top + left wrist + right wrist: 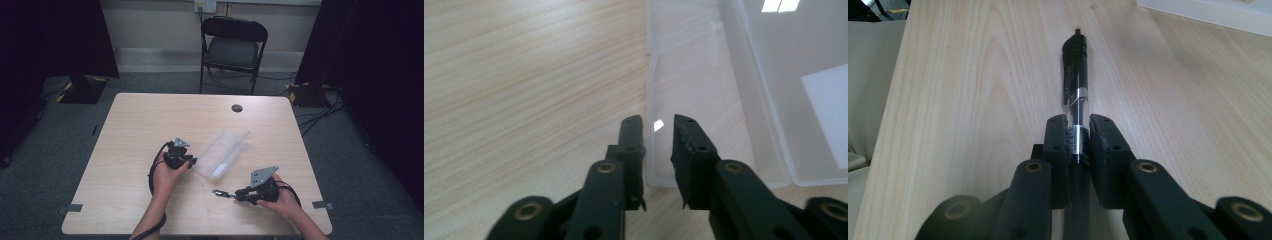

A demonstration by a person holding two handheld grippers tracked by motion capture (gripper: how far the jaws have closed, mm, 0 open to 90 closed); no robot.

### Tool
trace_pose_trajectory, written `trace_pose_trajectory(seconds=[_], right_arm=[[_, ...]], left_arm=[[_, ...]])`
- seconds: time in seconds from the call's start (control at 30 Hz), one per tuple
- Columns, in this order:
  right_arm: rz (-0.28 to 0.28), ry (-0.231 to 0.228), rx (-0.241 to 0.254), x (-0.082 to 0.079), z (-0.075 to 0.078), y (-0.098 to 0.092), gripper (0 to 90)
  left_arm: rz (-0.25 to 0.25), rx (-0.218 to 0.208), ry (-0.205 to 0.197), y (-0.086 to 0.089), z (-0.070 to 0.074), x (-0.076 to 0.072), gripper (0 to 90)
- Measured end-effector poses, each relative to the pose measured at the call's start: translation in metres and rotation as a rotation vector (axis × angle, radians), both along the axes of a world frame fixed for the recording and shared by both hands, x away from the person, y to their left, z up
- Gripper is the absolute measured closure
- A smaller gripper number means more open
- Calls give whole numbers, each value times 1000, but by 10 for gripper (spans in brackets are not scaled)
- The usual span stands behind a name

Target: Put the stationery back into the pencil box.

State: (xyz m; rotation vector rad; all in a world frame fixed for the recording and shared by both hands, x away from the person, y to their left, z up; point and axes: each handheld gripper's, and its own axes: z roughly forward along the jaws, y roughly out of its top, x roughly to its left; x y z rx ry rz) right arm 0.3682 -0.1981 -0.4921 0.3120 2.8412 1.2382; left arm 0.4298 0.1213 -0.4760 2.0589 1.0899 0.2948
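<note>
A clear plastic box (221,151) lies open on the wooden table (150,120), its lid flat beside it. My left gripper (189,161) sits at the box's near left edge. In the left gripper view its jaws stand a little apart, straddling the thin clear rim (655,150), so the left gripper (658,122) is open. My right gripper (239,194) is near the table's front right, shut on a black pen (222,193). In the right gripper view the pen (1075,65) sticks out forward from between the jaws of the right gripper (1079,121).
A white label (829,110) shows inside the box. A round cable hole (237,108) sits at the table's far side. A black folding chair (233,47) stands behind the table, with cables on the floor at the right.
</note>
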Motion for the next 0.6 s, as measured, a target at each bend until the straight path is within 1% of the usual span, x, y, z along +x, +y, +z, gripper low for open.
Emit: trace_pose_trajectory(seconds=[0.03,0.07,0.1,0.13,0.2,0.23,0.27,0.3,0.33,0.37,0.4,0.43,0.47,0.5,0.53,0.6], right_arm=[[4,-1,5,0,0,1,793],[9,-2,2,1,0,3,794],[10,-7,-1,0,0,5,796],[10,-4,-1,0,0,7,796],[12,-3,-3,-1,0,10,794],[2,-6,-5,-3,0,12,768],[-1,-12,-11,-4,1,13,712],[-12,-18,-15,-4,1,14,687],[-16,-27,-19,-5,1,13,663],[-21,-26,-20,-5,2,11,662],[-31,-13,-20,-5,2,5,642],[-49,-15,-27,-5,3,0,618],[-63,-3,-25,-5,4,-6,618],[-72,7,-21,-6,5,-11,617],[-78,9,-19,-6,5,-16,617],[-91,10,-48,-8,5,-22,620]], left_arm=[[-22,5,-12,3,2,-2,689],[-21,-7,-17,5,4,-5,669],[-24,1,-15,7,6,-8,664],[-35,8,-23,10,9,-11,662],[-41,-3,-28,16,12,-19,644],[-38,-14,-33,18,12,-22,634],[-43,-10,-30,21,13,-26,625],[-47,-11,-27,23,14,-30,624],[-41,-26,-26,24,13,-33,619],[-52,-21,-19,26,13,-38,620],[-49,-34,-17,28,11,-42,622],[-52,-31,-11,30,10,-46,622],[-64,-28,-10,33,8,-49,622],[-56,-35,-10,34,6,-53,622],[-70,-32,-8,36,5,-55,621],[-73,-37,-9,37,2,-60,616]])
